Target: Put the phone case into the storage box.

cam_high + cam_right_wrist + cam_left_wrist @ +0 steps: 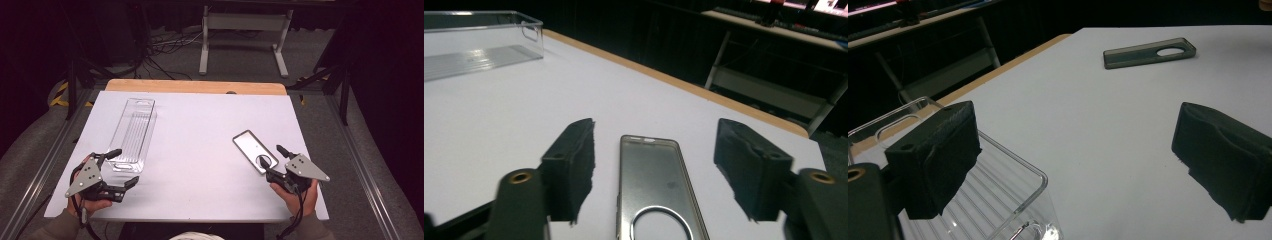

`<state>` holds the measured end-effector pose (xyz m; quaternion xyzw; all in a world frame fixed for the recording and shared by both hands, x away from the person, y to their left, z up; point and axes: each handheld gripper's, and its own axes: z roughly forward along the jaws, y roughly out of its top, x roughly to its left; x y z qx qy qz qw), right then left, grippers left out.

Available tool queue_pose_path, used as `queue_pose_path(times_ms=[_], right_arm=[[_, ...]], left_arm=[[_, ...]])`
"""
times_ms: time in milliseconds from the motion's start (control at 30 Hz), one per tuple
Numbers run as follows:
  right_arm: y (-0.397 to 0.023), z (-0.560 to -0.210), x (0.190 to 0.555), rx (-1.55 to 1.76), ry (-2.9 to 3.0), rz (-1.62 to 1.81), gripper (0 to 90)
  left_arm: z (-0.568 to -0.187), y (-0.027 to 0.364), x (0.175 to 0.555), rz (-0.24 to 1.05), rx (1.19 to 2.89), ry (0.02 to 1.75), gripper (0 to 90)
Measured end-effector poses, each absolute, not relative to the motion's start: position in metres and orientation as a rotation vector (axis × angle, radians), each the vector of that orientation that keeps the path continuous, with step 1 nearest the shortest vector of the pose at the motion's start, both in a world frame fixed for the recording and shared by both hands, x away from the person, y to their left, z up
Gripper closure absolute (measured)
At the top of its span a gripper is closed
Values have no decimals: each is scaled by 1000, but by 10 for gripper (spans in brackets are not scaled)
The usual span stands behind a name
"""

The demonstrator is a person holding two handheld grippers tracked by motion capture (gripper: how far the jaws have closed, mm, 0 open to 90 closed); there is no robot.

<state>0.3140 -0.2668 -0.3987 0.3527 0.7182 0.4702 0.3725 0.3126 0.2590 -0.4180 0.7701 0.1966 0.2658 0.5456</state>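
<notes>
A long clear plastic tray (134, 131) lies on the left half of the white table top (200, 150). A grey phone case (254, 150) with a round camera cut-out lies flat at the right. My left gripper (126, 166) stands open at the tray's near end; in the left gripper view one jaw hangs over the tray's (1013, 200) near corner and the other over bare table. My right gripper (270, 155) is open around the case's near end. In the right gripper view the case (651, 185) lies between the two jaws with a gap on each side.
A wooden strip (195, 86) runs along the table's far edge. Beyond it stand a white metal frame (242, 35) and loose cables on the floor. Metal rails (360, 170) run along both sides of the table.
</notes>
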Motion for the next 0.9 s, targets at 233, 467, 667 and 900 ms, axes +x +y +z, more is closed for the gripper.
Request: queue_pose_path(times_ms=[233, 467, 667, 900], right_arm=[[-258, -400, 343, 946, 1915, 1194, 550], [-240, -396, 371, 901, 1957, 1202, 720], [-230, -395, 399, 905, 1971, 1164, 868], [-229, -397, 429, 1015, 1999, 1099, 900]], left_arm=[[-420, 256, 314, 616, 1835, 471, 58], [-421, 257, 315, 615, 1845, 465, 58], [-421, 258, 314, 607, 1842, 472, 58], [-422, 257, 314, 608, 1855, 459, 60]])
